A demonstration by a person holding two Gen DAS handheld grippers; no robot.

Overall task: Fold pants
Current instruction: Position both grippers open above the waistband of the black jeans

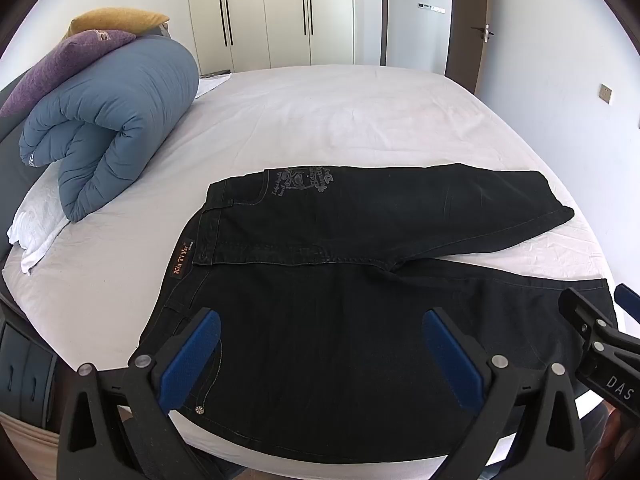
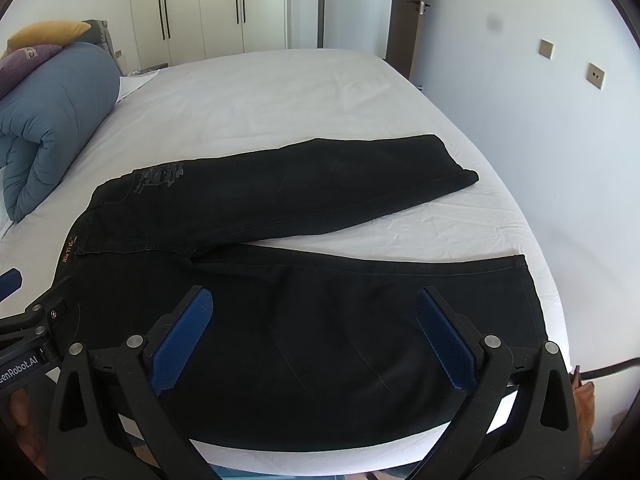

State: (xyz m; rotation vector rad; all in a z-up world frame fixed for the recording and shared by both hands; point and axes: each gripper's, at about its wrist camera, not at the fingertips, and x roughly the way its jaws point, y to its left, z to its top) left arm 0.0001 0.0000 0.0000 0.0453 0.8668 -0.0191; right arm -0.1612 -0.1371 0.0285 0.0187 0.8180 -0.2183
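Black jeans [image 1: 340,248] lie spread flat on the white bed [image 1: 320,120], waistband to the left, both legs pointing right and splayed apart. They also show in the right wrist view [image 2: 300,280]. My left gripper [image 1: 322,320] is open and empty, hovering over the near hip and pocket area. My right gripper [image 2: 314,300] is open and empty, hovering over the near leg. The right gripper shows at the right edge of the left wrist view [image 1: 592,320]. The left gripper shows at the left edge of the right wrist view [image 2: 36,320].
A rolled blue duvet [image 1: 112,128] with a purple pillow [image 1: 64,64] and a yellow pillow [image 1: 116,20] sits at the bed's far left. White wardrobes [image 1: 272,16] and a door [image 1: 464,20] stand behind. The wall [image 2: 540,120] runs along the bed's right side.
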